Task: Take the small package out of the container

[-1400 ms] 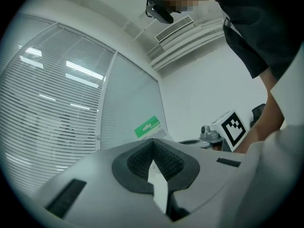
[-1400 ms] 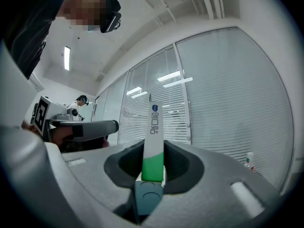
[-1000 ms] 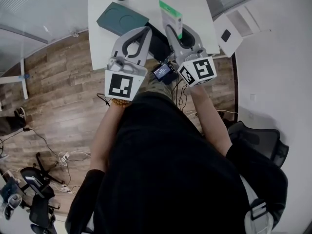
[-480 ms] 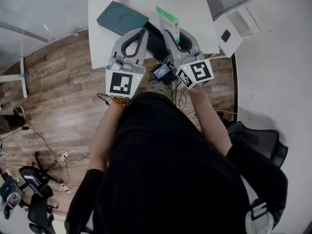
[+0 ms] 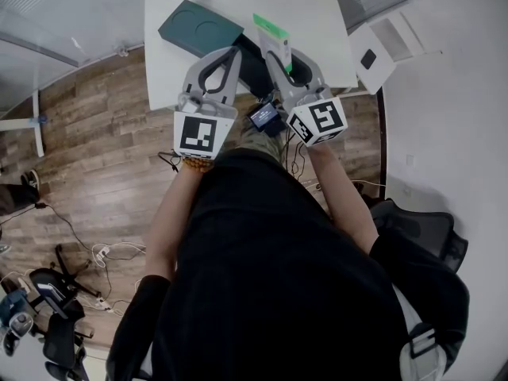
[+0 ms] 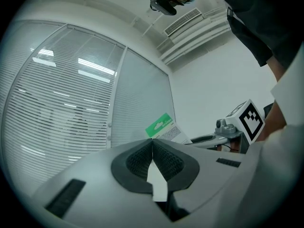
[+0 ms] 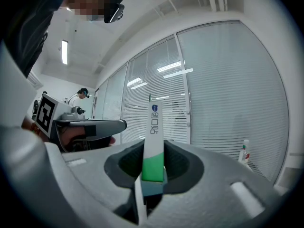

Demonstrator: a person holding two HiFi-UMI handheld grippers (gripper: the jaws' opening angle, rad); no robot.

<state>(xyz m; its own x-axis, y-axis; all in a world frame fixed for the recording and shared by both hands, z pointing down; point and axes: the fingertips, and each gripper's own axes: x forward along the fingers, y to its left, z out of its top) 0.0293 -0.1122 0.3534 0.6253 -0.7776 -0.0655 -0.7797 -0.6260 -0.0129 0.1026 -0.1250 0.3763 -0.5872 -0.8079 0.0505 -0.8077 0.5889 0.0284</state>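
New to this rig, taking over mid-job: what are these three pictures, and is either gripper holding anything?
There is no robot arm here: a person holds a two-jaw gripper in each hand. The head view looks steeply down from the person's head onto a white table with a dark green box on it. The other two views ride on the grippers and look along their jaws. The left gripper is shut on nothing. The right gripper is clamped on the lower end of a slim green-and-white package.
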